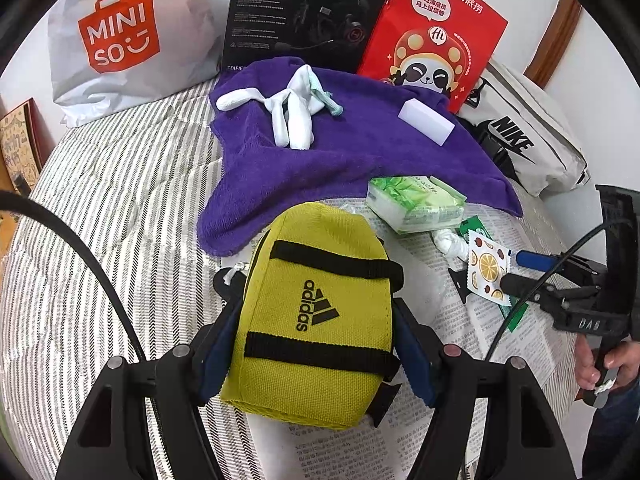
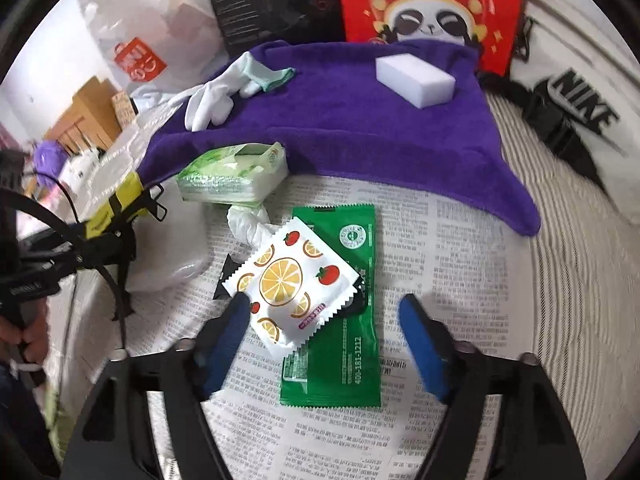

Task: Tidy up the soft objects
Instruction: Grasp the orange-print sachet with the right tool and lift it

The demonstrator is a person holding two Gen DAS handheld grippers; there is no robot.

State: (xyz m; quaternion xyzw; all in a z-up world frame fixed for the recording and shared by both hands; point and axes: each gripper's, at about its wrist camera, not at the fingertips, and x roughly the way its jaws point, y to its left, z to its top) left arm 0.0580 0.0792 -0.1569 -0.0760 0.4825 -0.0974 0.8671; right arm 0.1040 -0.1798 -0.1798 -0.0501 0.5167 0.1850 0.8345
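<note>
Striped bed cover (image 1: 120,184). On it: newspaper (image 2: 440,240), purple towel (image 1: 360,160), Miniso bag (image 1: 120,32), black box (image 1: 304,12), red bag (image 1: 436,28), Nike bag (image 1: 532,136). On newspaper: tissue pack (image 1: 416,204), green packet (image 2: 352,320), clear bag (image 2: 180,248).

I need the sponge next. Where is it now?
The white sponge lies on the purple towel, toward its far right corner in both views, just in front of the red panda bag.
</note>
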